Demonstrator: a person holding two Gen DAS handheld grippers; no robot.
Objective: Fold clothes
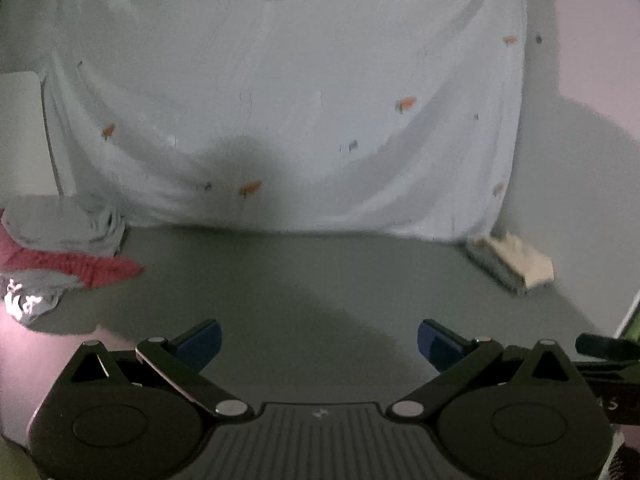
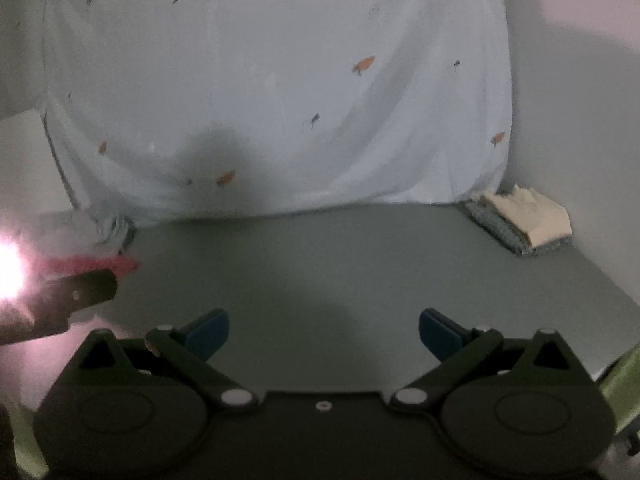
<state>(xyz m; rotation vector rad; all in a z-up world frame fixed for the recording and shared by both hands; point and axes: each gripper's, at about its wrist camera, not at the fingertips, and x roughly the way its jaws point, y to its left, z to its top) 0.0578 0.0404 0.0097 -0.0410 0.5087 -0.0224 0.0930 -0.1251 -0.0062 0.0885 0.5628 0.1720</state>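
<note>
Hovering spread and empty: left claw (image 1: 319,340), right claw (image 2: 324,332) (red garment (image 1: 80,266) far left).

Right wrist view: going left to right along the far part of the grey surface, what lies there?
Bright glare at the left edge → red garment → bunched hem of the carrot-print sheet → bare grey surface → folded stack, beige cloth on grey.

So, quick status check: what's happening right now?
Left gripper and right gripper open, empty. Unfolded clothes pile untouched, left side. Folded stack far right. Nothing blocking.
</note>
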